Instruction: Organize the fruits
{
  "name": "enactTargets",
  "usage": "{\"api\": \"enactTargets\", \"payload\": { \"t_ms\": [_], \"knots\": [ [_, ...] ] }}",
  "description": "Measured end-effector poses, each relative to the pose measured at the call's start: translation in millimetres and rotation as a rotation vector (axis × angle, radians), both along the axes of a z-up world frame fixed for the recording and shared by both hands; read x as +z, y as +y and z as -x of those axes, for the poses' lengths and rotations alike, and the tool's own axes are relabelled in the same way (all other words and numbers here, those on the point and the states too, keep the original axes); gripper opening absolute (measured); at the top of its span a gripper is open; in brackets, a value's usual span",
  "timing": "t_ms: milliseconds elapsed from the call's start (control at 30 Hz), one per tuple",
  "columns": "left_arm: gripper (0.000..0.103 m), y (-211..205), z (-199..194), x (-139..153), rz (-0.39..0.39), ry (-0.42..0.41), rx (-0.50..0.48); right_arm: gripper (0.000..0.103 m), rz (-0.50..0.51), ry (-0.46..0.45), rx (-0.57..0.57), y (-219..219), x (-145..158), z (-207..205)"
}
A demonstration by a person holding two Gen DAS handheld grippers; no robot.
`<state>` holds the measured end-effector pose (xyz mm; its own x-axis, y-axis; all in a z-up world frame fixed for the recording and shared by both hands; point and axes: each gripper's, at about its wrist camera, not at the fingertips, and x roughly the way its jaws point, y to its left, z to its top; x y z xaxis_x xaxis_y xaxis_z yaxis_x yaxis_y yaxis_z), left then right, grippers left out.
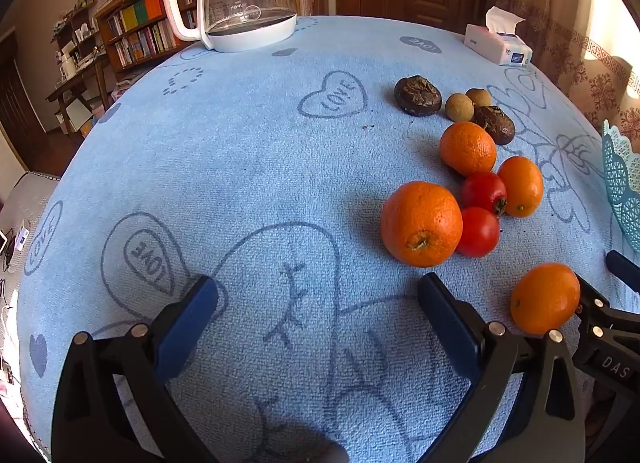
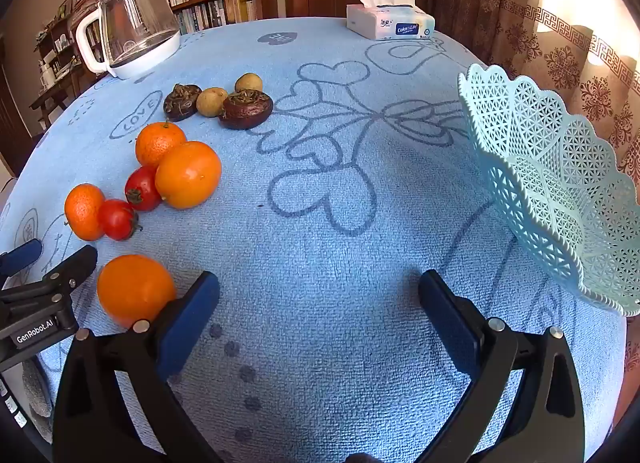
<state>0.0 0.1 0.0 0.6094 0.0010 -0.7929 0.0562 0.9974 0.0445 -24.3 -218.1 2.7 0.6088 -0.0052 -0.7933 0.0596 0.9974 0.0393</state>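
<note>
Covering the worktop (image 2: 320,151) is a blue towel on which everything rests. Ahead and to the right of the right hand-held gripper (image 2: 320,291) stands the lattice basket (image 2: 560,183), empty and presumably the fruits' destination. Ahead-left of it lie the clustered fruits (image 2: 168,167); one orange (image 2: 134,289) sits apart, just beside its left finger. Both the right and the left hand-held gripper (image 1: 318,295) are spread wide, holding nothing, seemingly poised for a first pick.
</note>
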Motion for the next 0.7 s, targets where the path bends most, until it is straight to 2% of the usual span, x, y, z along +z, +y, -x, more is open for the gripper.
{"api": "enactTargets", "payload": {
  "t_ms": [700],
  "knots": [
    [0.098, 0.7, 0.6, 1.4, 0.005, -0.004, -0.003, 0.101, -0.018, 0.003, 0.040, 0.0, -1.4, 0.6]
  ]
}}
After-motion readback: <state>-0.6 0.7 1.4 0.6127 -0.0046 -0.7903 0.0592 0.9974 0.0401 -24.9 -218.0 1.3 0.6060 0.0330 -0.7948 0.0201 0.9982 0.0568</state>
